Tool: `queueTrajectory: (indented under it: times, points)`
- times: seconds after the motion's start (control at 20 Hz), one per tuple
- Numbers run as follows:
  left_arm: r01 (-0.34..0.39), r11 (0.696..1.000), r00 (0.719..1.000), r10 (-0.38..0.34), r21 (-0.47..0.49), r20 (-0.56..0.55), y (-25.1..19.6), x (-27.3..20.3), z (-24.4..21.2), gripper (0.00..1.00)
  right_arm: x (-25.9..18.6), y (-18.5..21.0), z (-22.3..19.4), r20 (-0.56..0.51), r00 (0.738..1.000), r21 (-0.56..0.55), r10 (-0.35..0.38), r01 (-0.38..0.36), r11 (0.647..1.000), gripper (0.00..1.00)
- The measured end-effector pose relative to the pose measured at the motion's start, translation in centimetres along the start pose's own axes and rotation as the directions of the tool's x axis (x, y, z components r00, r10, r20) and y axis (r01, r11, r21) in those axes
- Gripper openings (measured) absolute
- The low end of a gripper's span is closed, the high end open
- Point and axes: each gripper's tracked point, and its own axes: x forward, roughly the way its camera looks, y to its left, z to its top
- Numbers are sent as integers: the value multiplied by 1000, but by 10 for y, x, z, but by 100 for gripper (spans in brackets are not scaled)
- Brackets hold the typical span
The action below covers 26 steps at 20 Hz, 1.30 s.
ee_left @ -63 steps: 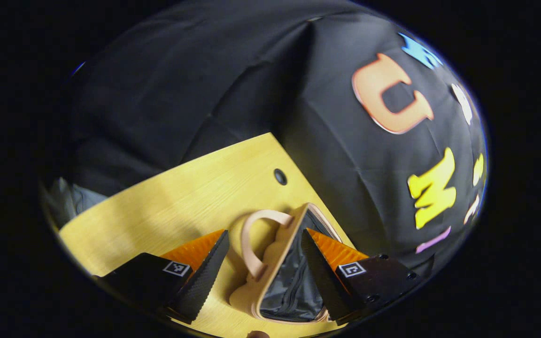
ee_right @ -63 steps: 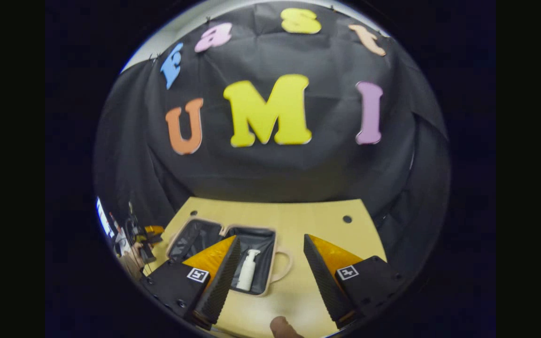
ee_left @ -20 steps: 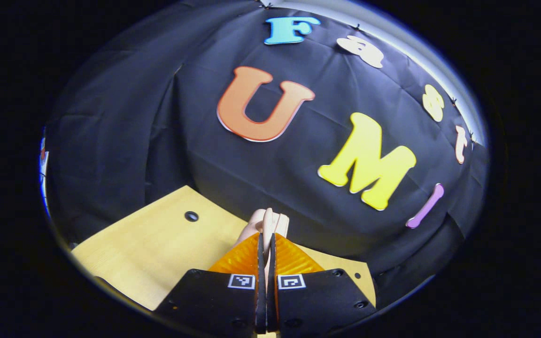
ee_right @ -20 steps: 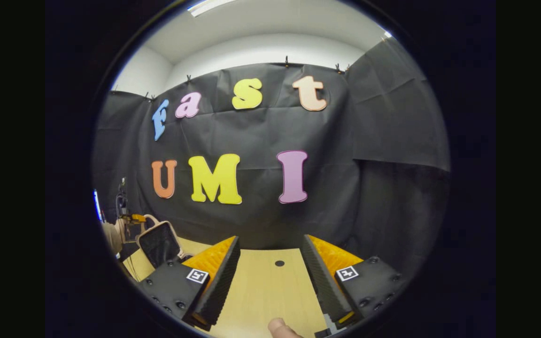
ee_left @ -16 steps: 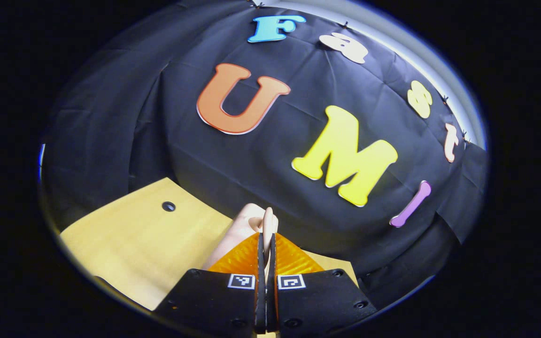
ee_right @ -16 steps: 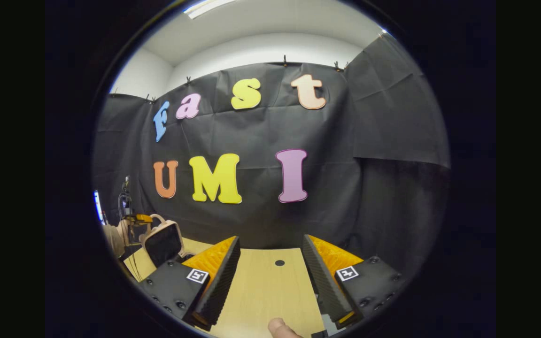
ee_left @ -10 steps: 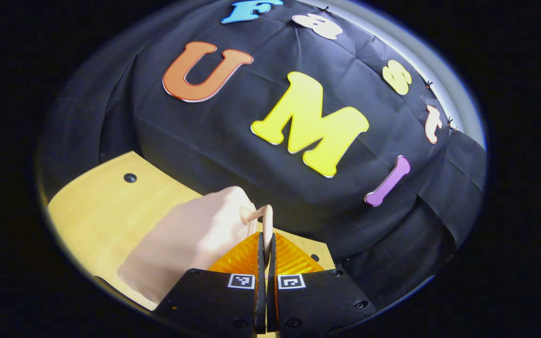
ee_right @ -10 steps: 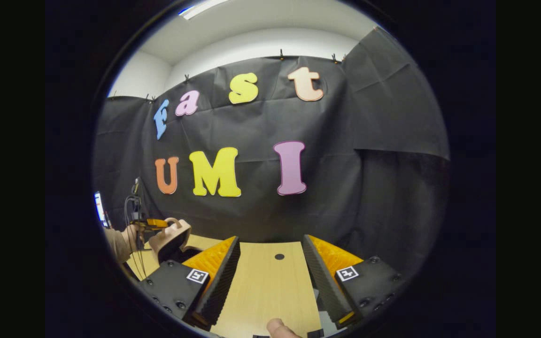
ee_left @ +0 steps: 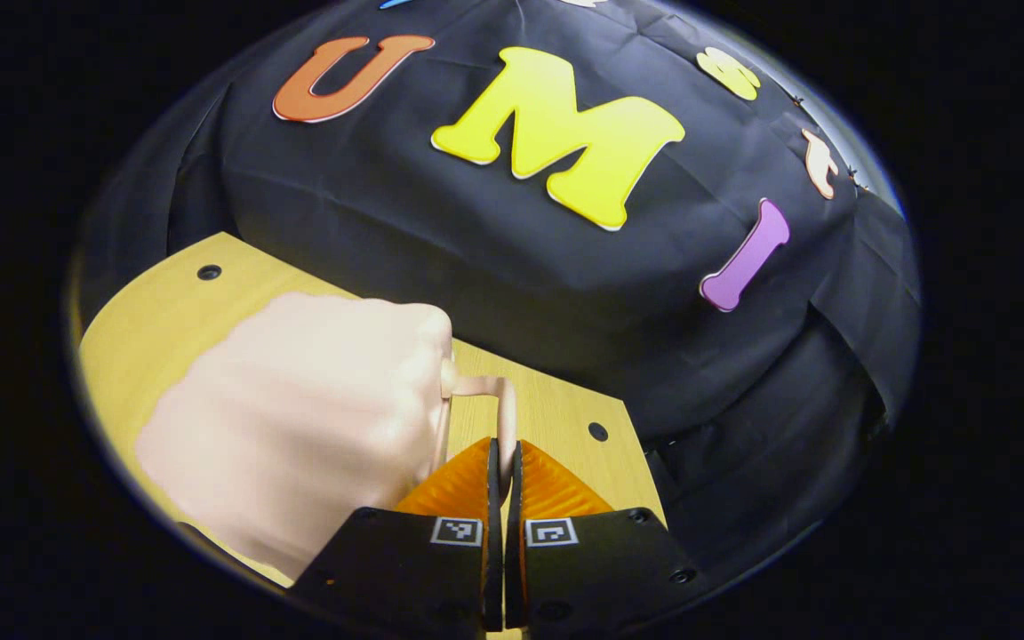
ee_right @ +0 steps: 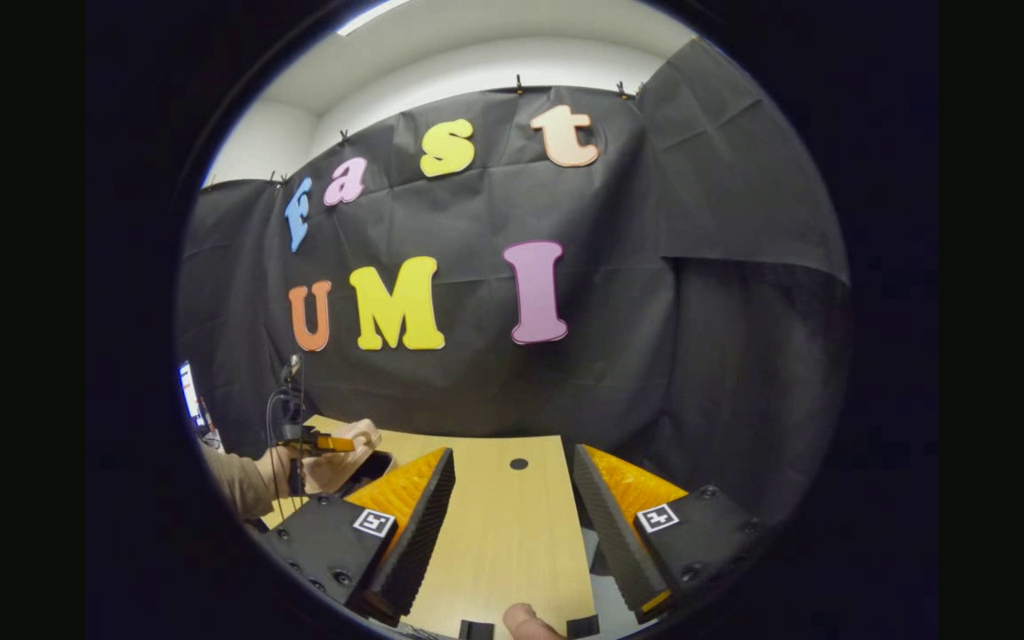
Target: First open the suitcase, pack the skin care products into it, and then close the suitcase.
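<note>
The handle [ee_left: 487, 391] of the suitcase [ee_left: 299, 418] is pinched between the closed fingers of the left gripper [ee_left: 501, 467], and the lid has been swung well down since half a second ago: where it was reared up beside the gripper then, its pale outer shell is now laid broad and low over the wooden surface [ee_left: 165, 311]. The closing step is judged nearly finished. The right gripper [ee_right: 512, 516] is held wide open and empty over bare surface, well apart from the case. From the right gripper view a dark gap seems to be left under the lid [ee_right: 348, 462], so full closure cannot be confirmed. The skin care bottle is hidden inside.
</note>
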Motion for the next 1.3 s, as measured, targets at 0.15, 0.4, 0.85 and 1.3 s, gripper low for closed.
queueTrajectory:
  times: [0.15, 0.4, 0.85, 1.3]
  points:
    - [-48, 999, 996, 50, 21, -79, 1, 16, -39, 4, 4, -13, -9, -26, 1000, 22, -14, 15, 1000, 80]
    - [-84, 993, 984, 96, 87, -149, 5, 21, -78, 4, 8, -23, -24, -64, 998, 55, -28, 32, 998, 80]
    - [-110, 990, 981, 122, 86, -150, -33, -23, -70, 100, 20, 33, -8, -39, 999, 11, 17, -17, 1000, 80]
    - [-208, 936, 957, 134, 284, 259, -33, -186, 64, 98, 49, 160, 14, 26, 995, -68, 101, -99, 993, 80]
